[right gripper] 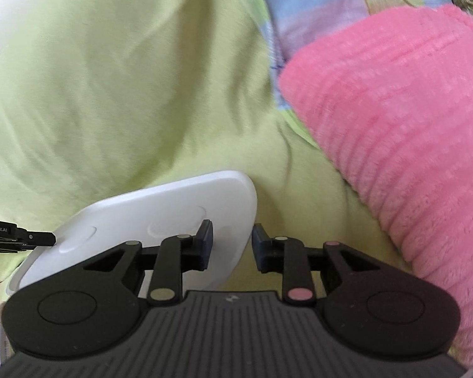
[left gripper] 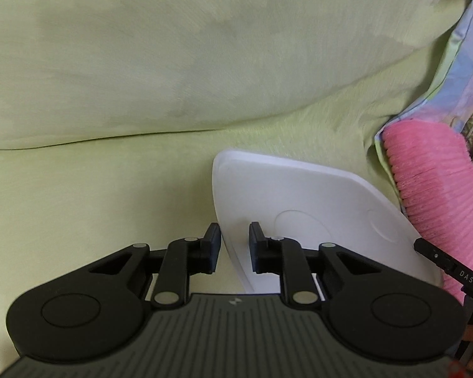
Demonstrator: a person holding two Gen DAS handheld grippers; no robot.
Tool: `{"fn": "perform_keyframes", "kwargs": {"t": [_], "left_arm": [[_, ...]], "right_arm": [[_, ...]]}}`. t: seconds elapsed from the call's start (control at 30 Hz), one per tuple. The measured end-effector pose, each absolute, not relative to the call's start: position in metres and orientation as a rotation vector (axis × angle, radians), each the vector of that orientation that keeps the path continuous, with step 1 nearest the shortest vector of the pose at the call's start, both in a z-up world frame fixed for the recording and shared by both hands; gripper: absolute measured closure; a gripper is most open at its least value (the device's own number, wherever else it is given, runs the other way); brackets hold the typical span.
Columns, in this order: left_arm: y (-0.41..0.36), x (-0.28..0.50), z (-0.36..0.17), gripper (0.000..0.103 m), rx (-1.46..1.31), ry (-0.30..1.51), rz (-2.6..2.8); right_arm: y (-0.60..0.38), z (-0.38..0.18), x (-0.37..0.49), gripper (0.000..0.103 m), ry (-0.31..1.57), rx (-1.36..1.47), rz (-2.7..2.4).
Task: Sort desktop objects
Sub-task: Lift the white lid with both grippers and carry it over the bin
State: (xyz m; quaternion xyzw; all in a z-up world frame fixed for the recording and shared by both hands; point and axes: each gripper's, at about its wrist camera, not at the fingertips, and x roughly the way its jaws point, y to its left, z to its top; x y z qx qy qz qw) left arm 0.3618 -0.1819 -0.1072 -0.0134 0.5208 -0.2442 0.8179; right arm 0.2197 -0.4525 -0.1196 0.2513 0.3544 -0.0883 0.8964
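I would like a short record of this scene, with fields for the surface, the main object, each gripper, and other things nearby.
surface: light green fabric, wrinkled
main object: white tray, flat, with round recesses
left gripper: jaws straddle the tray's left edge, gap remains
right gripper: jaws straddle the tray's right edge, gap remains
nearby: pink ribbed fabric to the right; pastel patterned cloth behind it

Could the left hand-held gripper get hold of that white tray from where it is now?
Probably yes. The left hand-held gripper already has the white tray's edge between its parted fingers, and nothing lies in between. Whether the pads actually touch it, I cannot tell.
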Motion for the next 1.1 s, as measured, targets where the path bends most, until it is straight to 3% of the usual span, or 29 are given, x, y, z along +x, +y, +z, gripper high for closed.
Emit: {"fn": "perform_keyframes", "kwargs": {"t": [0.6,1.1], "left_arm": [[-0.029,0.292,-0.034,0.082,-0.141,0.974,-0.375],[0.053,0.237,-0.010,0.081,-0.197,0.897,-0.284]], "right_arm": [[-0.335,-0.040,0.209,0.079,0.662,0.429,0.037],[-0.251,-0.006,0.185,0.079,0.645,0.367,0.166]]}}
